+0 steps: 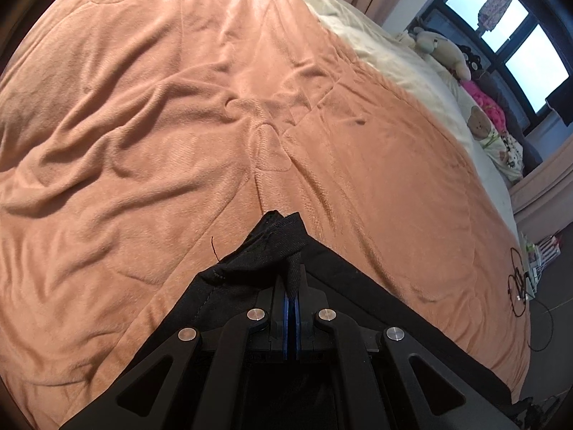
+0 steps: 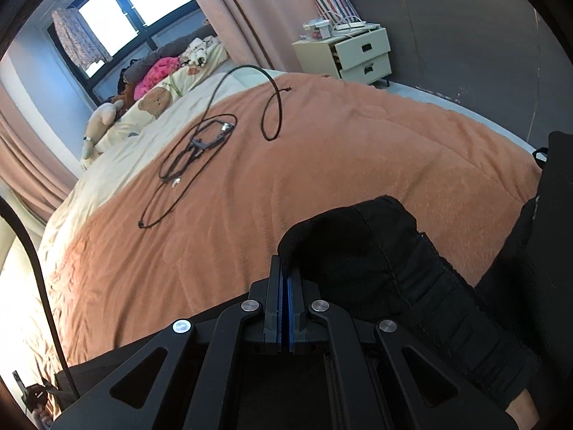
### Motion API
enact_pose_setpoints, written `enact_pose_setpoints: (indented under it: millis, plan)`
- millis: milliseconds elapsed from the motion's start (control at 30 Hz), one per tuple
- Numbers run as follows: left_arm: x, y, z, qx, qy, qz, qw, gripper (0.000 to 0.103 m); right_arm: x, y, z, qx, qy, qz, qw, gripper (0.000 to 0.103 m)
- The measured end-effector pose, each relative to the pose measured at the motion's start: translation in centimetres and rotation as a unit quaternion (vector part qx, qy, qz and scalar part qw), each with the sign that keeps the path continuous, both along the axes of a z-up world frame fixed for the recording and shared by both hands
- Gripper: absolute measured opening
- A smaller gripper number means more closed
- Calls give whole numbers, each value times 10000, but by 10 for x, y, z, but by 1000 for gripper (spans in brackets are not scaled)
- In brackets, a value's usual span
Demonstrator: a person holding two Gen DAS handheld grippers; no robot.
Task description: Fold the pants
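The black pants (image 1: 265, 251) hang from both grippers above an orange blanket (image 1: 161, 125) on a bed. In the left wrist view my left gripper (image 1: 292, 286) is shut on a bunched edge of the pants, and the cloth stretches away to the lower right. In the right wrist view my right gripper (image 2: 286, 268) is shut on another edge of the black pants (image 2: 365, 247). That cloth humps up over the fingertips and its ribbed waistband runs off to the lower right. What lies under the cloth is hidden.
A tangle of black cables (image 2: 200, 147) lies on the orange blanket (image 2: 358, 150) beyond the right gripper. Soft toys and pillows (image 1: 480, 107) line the bed's head under a window (image 1: 519, 25). A cream nightstand (image 2: 358, 53) stands by the far wall.
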State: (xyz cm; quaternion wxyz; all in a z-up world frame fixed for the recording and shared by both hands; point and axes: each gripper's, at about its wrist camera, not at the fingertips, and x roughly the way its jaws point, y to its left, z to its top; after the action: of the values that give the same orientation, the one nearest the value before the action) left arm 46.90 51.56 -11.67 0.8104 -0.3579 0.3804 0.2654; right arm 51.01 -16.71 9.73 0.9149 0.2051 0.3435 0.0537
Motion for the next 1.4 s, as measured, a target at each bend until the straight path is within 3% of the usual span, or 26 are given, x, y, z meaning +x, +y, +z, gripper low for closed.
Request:
enact_pose_setpoints:
  millis: [133, 267, 367, 433, 467, 533, 600, 833, 1167, 1400]
  plan:
    - [17, 0, -12, 9, 229, -43, 9997, 3, 13, 7, -6, -90, 129, -165, 9997, 0]
    - [28, 2, -21, -45, 368, -48, 9993, 10, 26, 17, -15, -185, 301, -292, 9989, 0]
    - [28, -2, -19, -54, 302, -150, 9994, 28, 39, 21, -23, -186, 538, -322, 9979, 3]
    - [25, -6, -14, -127, 84, -284, 9995, 66, 41, 21, -24, -199, 596, -301, 9976, 18]
    - [22, -9, -11, -105, 17, -331, 9994, 72, 39, 22, -22, -164, 553, -224, 9981, 25]
    - [20, -14, -5, 15, 13, -359, 9994, 83, 32, 21, -15, -130, 407, -117, 9990, 61]
    - [15, -19, 3, 152, 62, -367, 9992, 83, 24, 16, -9, -155, 241, -97, 9995, 69]
    - [-22, -27, 19, 279, 68, -342, 9990, 83, -22, -3, -8, 12, 25, 393, 9992, 69]
    - [-100, -43, 41, 378, -3, -292, 9989, 83, -94, -36, -10, -315, 62, 876, 9956, 69]
    - [-155, -58, 46, 140, -235, -185, 9995, 81, -122, -55, -4, -170, 35, 916, 9956, 69]
